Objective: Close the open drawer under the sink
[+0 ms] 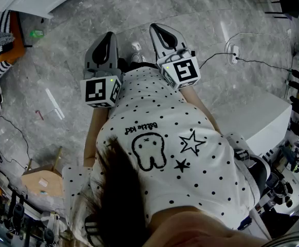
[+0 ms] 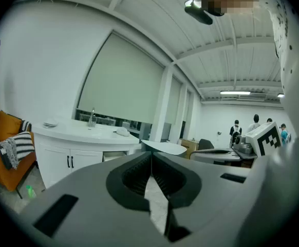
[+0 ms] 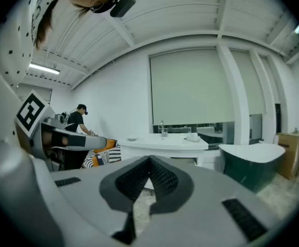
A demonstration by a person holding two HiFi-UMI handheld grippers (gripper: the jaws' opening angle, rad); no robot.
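Observation:
The white sink counter (image 2: 82, 130) with its faucet (image 2: 92, 118) stands across the room in the left gripper view. An open drawer (image 2: 116, 155) juts out to the right of the cabinet doors (image 2: 68, 161) below it. The same counter (image 3: 165, 144) also appears far off in the right gripper view. In the head view both grippers are held side by side at chest height over the marble floor, well short of the counter. My left gripper (image 1: 106, 39) (image 2: 151, 157) is shut with nothing in it. My right gripper (image 1: 162, 32) (image 3: 149, 162) has its jaws together and is also empty.
An orange sofa with a striped cushion (image 2: 8, 148) sits left of the counter. A dark curved tub (image 3: 252, 163) stands to the right. A white box (image 1: 265, 120), a floor socket with cables (image 1: 232, 53) and a wooden stool (image 1: 41, 179) are near me. People (image 2: 237, 130) stand far off.

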